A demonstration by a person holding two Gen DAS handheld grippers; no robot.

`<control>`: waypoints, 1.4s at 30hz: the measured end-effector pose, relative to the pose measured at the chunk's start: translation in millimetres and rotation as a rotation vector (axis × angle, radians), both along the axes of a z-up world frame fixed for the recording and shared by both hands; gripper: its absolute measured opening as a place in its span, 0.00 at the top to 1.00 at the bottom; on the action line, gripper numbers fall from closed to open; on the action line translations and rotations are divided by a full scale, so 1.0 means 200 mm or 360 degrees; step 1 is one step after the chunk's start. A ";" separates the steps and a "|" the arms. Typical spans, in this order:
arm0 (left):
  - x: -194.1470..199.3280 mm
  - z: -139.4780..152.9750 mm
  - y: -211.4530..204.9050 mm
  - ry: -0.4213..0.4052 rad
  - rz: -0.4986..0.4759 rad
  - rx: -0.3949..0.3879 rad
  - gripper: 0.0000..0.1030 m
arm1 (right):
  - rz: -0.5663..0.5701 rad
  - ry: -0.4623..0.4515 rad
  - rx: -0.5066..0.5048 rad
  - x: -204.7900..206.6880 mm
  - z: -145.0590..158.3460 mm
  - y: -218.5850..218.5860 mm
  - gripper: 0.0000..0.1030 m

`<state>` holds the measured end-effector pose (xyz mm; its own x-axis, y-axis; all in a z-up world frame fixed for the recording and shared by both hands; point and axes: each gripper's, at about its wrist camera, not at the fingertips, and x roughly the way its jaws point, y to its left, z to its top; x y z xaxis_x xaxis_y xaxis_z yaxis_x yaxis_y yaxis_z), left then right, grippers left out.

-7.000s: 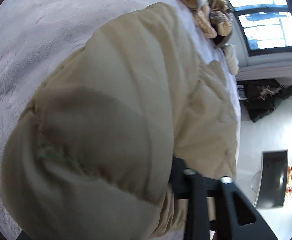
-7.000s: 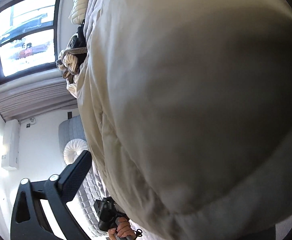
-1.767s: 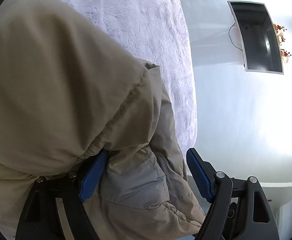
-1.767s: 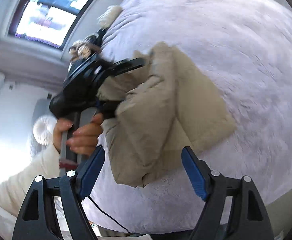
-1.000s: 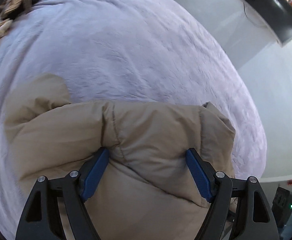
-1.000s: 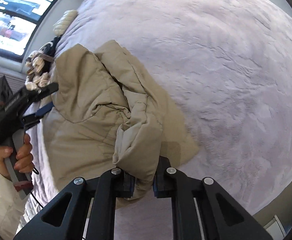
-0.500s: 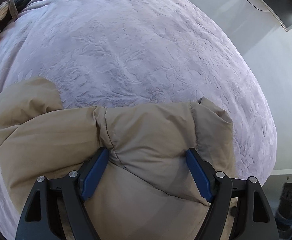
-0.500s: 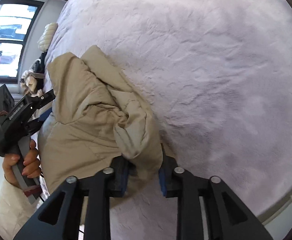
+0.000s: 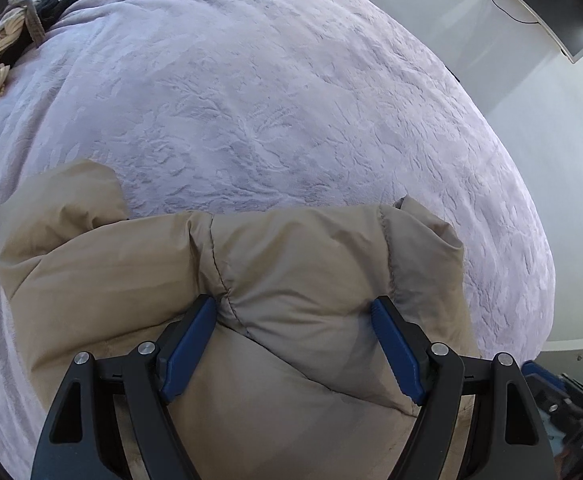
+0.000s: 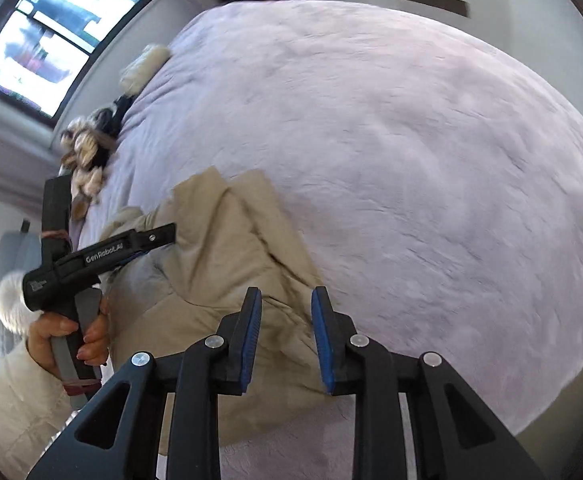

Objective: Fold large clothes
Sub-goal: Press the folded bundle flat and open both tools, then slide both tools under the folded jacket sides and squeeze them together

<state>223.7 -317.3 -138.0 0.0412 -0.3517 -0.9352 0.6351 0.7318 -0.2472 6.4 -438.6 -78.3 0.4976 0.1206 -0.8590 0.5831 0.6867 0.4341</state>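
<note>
you have one beige puffer jacket (image 9: 291, 280) bunched on the bed (image 9: 291, 100), your left hand-held gripper (image 9: 293, 316) wide around a fold (pads touching it), your right hand-held gripper (image 10: 285, 312) narrow, empty.

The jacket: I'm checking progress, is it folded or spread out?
Folded, loosely. The tan jacket lies bunched in overlapping layers on the bed, with one thick fold between the left gripper fingers.

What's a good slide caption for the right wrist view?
Right claw, open, above the folded beige puffer jacket on a lavender bedspread.
</note>
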 end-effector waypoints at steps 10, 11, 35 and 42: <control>-0.05 0.15 0.19 -0.0017 0.0080 -0.0020 0.22 | 0.0188 0.0154 0.0020 0.20 -0.19 0.08 0.73; -0.07 0.17 0.23 -0.0028 0.0091 -0.0028 0.22 | 0.0203 0.0171 0.0013 0.21 -0.21 0.08 0.73; -0.20 0.17 0.81 0.0043 0.0418 0.0038 0.00 | 0.0276 0.0251 0.0001 0.28 -0.15 0.08 0.64; -0.21 0.13 0.88 0.0012 0.0444 0.0122 0.00 | 0.0268 0.0222 -0.0031 0.27 -0.09 0.05 0.35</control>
<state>181.1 -140.5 -112.6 0.1192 -0.2560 -0.9593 0.4047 0.8948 -0.1885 60.9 -427.9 -97.1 0.3478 0.1745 -0.9212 0.5131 0.7869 0.3428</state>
